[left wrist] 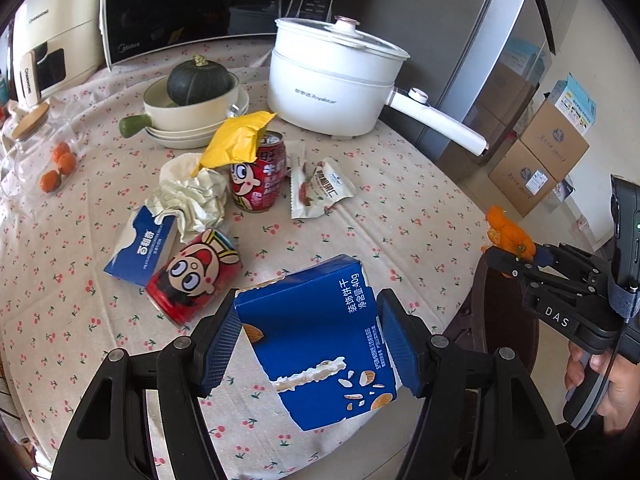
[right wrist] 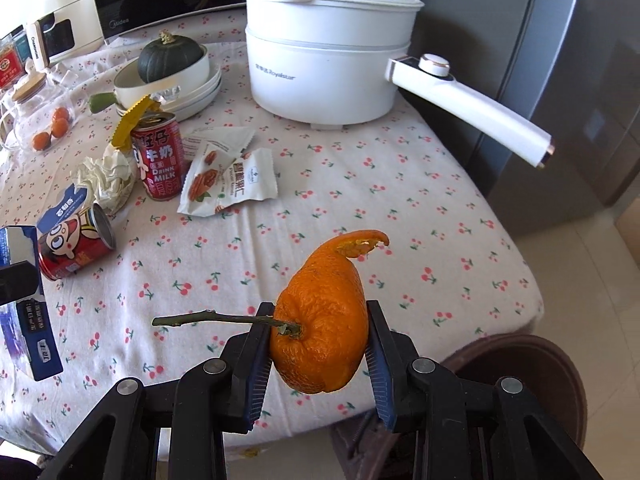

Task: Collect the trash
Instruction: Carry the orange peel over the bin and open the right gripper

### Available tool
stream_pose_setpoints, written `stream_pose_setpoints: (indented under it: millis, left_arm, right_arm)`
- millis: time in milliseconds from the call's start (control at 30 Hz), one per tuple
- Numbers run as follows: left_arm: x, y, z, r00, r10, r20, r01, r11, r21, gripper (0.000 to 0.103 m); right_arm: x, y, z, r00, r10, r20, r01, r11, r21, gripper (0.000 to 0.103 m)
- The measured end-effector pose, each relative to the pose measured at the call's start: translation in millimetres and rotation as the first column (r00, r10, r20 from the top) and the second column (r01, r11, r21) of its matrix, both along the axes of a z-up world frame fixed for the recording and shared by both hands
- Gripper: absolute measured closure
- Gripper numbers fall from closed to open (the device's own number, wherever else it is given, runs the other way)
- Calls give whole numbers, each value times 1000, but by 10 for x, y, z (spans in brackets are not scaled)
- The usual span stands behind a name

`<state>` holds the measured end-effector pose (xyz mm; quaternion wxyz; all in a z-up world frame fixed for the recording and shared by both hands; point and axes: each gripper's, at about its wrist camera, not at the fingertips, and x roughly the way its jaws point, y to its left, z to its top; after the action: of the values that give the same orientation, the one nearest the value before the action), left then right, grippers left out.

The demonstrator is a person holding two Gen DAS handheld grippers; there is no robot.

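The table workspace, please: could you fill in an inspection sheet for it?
Surface: cherry-print tablecloth on the table.
Job's things: torn blue cardboard biscuit box; orange mandarin peel.
Clutter: two red milk cans, one upright, one lying; crumpled white tissue; snack wrappers.
Grippers: left hand-held gripper clamps the box; right hand-held gripper clamps the peel.
Cables: nothing seen.
Surroundings: white electric pot, cardboard cartons.

The tablecloth [right wrist: 340,184] is cream with small red cherries; the biscuit box [left wrist: 320,344] is blue, the orange peel [right wrist: 324,320] bright orange.
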<state>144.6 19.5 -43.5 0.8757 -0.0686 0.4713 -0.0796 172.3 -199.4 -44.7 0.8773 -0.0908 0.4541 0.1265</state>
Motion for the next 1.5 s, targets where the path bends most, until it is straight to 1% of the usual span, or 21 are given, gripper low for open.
stream_pose_setpoints:
  millis: [233,433,533,667,800,933,1067,1133,1167,1200,1267,1367,1500]
  left_arm:
    - [2,-541,1,996,-90,27,90,996,-18,33]
    - [-25,-1045,-14,982,-178,58,181,982,-46,33]
    - [-47,-1338,-15,969,-235,76,239,969,-59,33]
    - [-95,-1747,-69,942,-324,87,330,943,-52,33]
    - [-91,-2081,-197,918,-387,81,391,919,-44,33]
    - [-61,-2298,-315,901,-427,76,431,901,-51,33]
    - [-15,-2413,-428,893,-447,57,450,890,-72,31]
    - [7,-2437,-454,893,-449,37,451,891,-55,22]
    - [4,-2435,-451,894,-445,41,447,894,-33,11]
    - [-6,-2424,-432,895,-443,52,444,896,-12,9]
    - [-32,-2364,-381,895,-442,63,443,897,12,7]
    - [-61,-2202,-321,899,-433,67,432,901,25,1]
    - [-90,-1948,-280,911,-409,57,405,912,73,0]
  right_arm:
    - [-165,-542,12,998,-63,-2,63,998,-13,65]
    - [-328,-1029,-33,991,-131,-19,131,991,-19,65]
    - [-411,-1272,-72,985,-167,-28,167,986,-22,65]
    - [-528,-1582,-131,976,-215,-45,214,976,-26,65]
    - [-626,-1881,-164,962,-265,-69,264,964,-18,65]
    - [-692,-2103,-184,950,-301,-77,300,954,-23,65]
    - [-725,-2238,-212,943,-321,-87,320,947,-29,65]
    - [-734,-2284,-231,940,-328,-92,326,945,-33,65]
    - [-739,-2296,-237,939,-330,-95,329,944,-35,65]
    - [-744,-2308,-242,938,-332,-98,330,943,-36,65]
    - [-751,-2310,-250,938,-332,-102,330,943,-33,65]
    - [-741,-2288,-262,939,-328,-105,327,945,-34,65]
    - [-691,-2193,-281,943,-313,-112,310,950,-41,65]
